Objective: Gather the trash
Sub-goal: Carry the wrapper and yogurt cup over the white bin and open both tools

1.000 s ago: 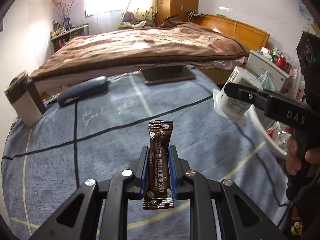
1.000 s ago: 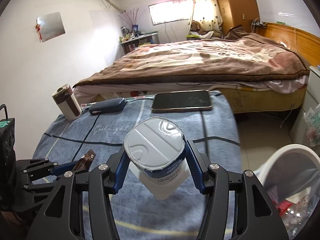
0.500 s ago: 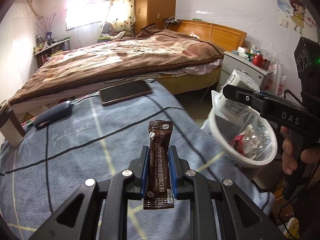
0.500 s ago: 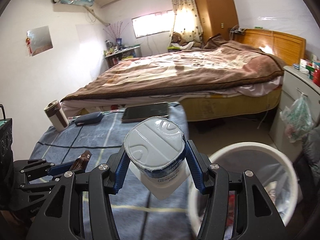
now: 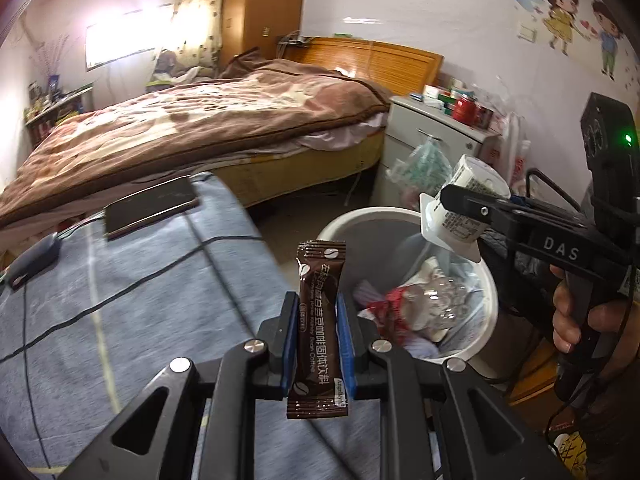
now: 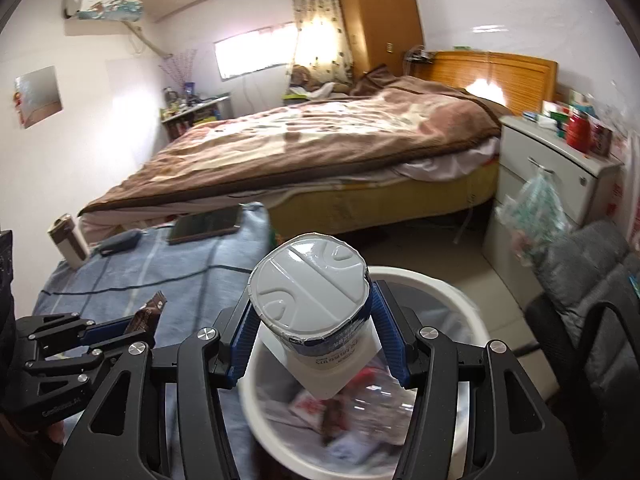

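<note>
While we hold both pieces of trash near the bin, the risk lies in where each would fall. Our right tongs [image 6: 312,344] are clenched on the yogurt cup [image 6: 308,296], which hangs upside down over the white trash bin [image 5: 490,288]; seen from the left wrist view it sits above the bin's far rim rather than its middle, so letting go now could, we judge, bounce it off the edge onto the floor. Our left tongs [image 5: 318,344] grip the brown coffee sachet [image 5: 320,320] upright by its lower half. It appears to sit above the edge of the blue-clothed counter [image 5: 120,280], just beside the bin and not over it, so a release here would likely drop it short. Being light and flat, it may also cling to a pad or flutter aside.

That bin carries a clear liner and is already well filled with crumpled wrappers, clear plastic and something red. A phone [image 5: 150,208] and a dark case [image 5: 34,258] lie on the counter, well apart from us.
</note>
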Available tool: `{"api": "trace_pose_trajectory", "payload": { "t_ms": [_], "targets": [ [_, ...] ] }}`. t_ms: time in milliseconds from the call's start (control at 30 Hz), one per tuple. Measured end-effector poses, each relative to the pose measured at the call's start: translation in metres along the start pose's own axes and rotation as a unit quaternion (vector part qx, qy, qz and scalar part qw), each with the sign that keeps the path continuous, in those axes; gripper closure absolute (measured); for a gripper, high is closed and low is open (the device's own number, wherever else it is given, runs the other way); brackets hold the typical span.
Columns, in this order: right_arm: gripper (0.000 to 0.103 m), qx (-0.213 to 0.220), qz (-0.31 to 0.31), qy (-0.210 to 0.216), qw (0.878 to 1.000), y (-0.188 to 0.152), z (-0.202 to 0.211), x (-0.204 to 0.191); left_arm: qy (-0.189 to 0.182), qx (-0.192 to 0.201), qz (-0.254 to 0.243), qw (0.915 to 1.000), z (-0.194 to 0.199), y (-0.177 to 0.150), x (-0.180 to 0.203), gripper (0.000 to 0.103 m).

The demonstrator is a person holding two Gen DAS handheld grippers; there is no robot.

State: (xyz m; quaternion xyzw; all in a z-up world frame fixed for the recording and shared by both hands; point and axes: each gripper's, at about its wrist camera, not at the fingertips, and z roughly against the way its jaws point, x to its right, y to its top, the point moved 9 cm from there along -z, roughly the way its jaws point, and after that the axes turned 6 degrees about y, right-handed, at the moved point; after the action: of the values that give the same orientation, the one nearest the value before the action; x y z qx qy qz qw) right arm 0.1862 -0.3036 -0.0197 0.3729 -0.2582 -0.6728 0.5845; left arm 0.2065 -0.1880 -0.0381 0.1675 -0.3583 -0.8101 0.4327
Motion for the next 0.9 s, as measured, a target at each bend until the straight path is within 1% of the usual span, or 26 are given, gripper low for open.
{"api": "trace_pose_trajectory", "payload": {
  "t_ms": [233,367,500,600,700,900],
  "targets": [
    [0.047,-0.024,-0.029,-0.024,0.999,-0.016,-0.002,0.043,-0.021,-0.021,-0.009,0.9995,-0.027,0.0,0.043,0.083],
    [0.047,-0.038,-0.029,-0.04,0.998,-0.022,-0.004,0.062,-0.027,-0.031,-0.012,0.9991,-0.037,-0.004,0.058,0.083],
    [0.047,-0.052,-0.033,-0.047,0.997,-0.028,-0.01,0.074,-0.033,-0.042,-0.011,0.9985,-0.05,-0.006,0.07,0.083],
    [0.046,-0.071,-0.031,-0.055,0.995,-0.035,-0.017,0.081,-0.026,-0.05,-0.019,0.9983,-0.058,-0.009,0.075,0.083],
    [0.046,-0.09,-0.023,-0.055,0.994,-0.042,-0.025,0.083,-0.025,-0.055,-0.018,0.998,-0.064,-0.011,0.08,0.083],
    [0.046,-0.097,-0.033,-0.059,0.993,-0.046,-0.027,0.09,-0.021,-0.063,-0.021,0.9976,-0.072,-0.015,0.085,0.082]
  ]
}}
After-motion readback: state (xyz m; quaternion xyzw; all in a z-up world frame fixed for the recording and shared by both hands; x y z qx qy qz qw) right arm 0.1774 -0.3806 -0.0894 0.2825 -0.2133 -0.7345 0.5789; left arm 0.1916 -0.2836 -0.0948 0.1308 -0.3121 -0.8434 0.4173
